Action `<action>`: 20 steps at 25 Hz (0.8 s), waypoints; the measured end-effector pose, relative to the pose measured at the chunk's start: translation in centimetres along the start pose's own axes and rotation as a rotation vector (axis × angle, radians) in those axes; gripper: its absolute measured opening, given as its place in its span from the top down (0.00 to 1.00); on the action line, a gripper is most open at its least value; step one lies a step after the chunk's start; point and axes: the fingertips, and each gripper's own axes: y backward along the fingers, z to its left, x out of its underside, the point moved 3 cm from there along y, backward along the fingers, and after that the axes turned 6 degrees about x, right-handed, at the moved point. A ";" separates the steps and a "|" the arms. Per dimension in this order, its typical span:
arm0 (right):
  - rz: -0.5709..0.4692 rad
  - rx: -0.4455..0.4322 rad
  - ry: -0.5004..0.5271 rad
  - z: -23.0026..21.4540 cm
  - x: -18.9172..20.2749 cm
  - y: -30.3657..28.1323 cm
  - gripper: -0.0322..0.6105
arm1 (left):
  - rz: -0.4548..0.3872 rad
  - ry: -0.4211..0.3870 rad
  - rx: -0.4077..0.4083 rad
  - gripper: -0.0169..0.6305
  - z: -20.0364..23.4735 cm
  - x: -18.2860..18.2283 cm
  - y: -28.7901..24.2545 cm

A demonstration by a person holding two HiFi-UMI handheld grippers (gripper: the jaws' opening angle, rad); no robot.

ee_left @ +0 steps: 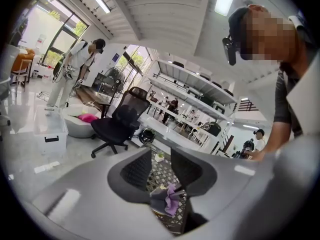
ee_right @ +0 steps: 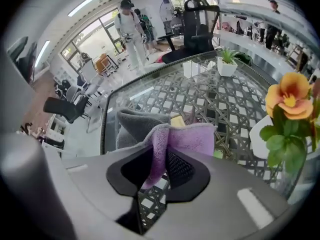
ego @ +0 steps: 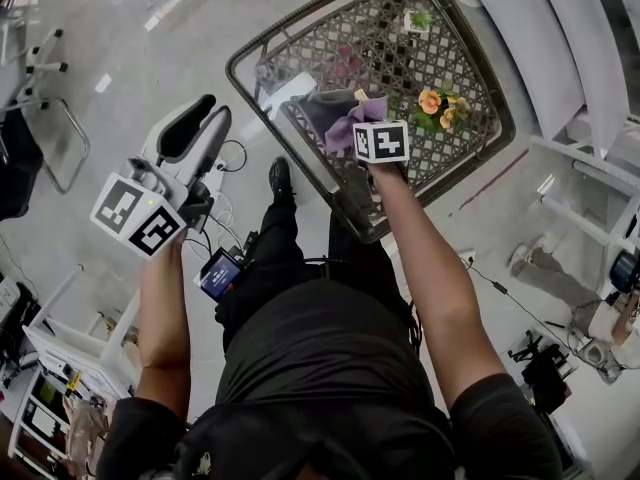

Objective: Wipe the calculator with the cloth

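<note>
Head view: L gripper (ego: pixel 200 126) is held over the floor, well apart from the glass desk (ego: pixel 400 63). R gripper (ego: pixel 372 133) is held over the desk w/ the purple-grey cloth (ego: pixel 345 118).
Left gripper view: fingers are spread, nothing gripped.
Right gripper view: fingers are pinched on the cloth. Calculator can't be made out.

No text, brand or number is showing clearly enough to read. The left cube (ego: pixel 137 218) and right cube (ego: pixel 381 141) are carrying black-and-white square markers, patterns rather than letters. A small screen (ego: pixel 220 274) at the person's waist is glowing blue, but whatever it is displaying is too small to make out.
</note>
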 end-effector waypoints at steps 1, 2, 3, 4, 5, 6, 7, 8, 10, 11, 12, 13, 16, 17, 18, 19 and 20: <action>0.011 0.018 0.026 -0.2 0.2 0.2 0.84 | -0.002 -0.001 0.005 0.76 -0.2 -0.1 -0.2; 0.020 0.037 0.058 -0.4 0.4 0.5 0.84 | -0.003 -0.003 0.009 0.76 -0.3 -0.2 -0.3; 0.025 0.057 0.099 -0.6 0.6 0.7 0.84 | -0.004 -0.004 0.012 0.76 -0.5 -0.2 -0.5; 0.028 0.079 0.150 -0.7 0.6 1.0 0.84 | -0.004 -0.005 0.015 0.76 -0.6 -0.2 -0.6; 0.029 0.101 0.205 -0.8 0.7 1.3 0.84 | -0.003 -0.006 0.018 0.76 -0.7 -0.1 -0.8; 0.031 0.122 0.258 -0.9 0.8 1.6 0.84 | -0.001 -0.007 0.020 0.76 -0.9 -0.1 -0.9; 0.033 0.142 0.305 -1.0 0.8 1.8 0.84 | 0.002 -0.007 0.021 0.76 -0.9 0.0 -1.0; 0.029 0.162 0.349 -1.0 0.8 2.0 0.84 | 0.004 -0.007 0.023 0.76 -1.0 0.0 -1.0; 0.012 0.203 0.434 -0.8 0.3 2.4 0.84 | 0.007 -0.005 0.023 0.76 -1.0 0.2 -0.9; 0.007 0.218 0.474 -0.6 0.3 2.5 0.84 | 0.006 -0.003 0.024 0.76 -1.0 0.4 -0.8; 0.006 0.229 0.510 -0.4 0.2 2.5 0.84 | 0.006 -0.002 0.024 0.76 -1.1 0.5 -0.7; 0.007 0.236 0.542 -0.2 0.3 2.4 0.84 | 0.005 0.000 0.024 0.76 -1.1 0.6 -0.7; 0.015 0.242 0.607 0.5 0.3 1.7 0.84 | 0.003 0.008 0.020 0.76 -1.0 1.0 -0.5; 0.020 0.241 0.621 0.7 0.3 1.4 0.84 | 0.003 0.012 0.016 0.76 -0.9 1.1 -0.4; 0.024 0.241 0.632 0.9 0.3 1.1 0.84 | 0.003 0.015 0.012 0.76 -0.7 1.3 -0.3; 0.028 0.242 0.643 1.0 0.3 0.8 0.84 | 0.002 0.018 0.008 0.76 -0.5 1.4 -0.2; 0.032 0.245 0.653 1.0 0.2 0.5 0.84 | 0.002 0.021 0.004 0.76 -0.4 1.6 -0.1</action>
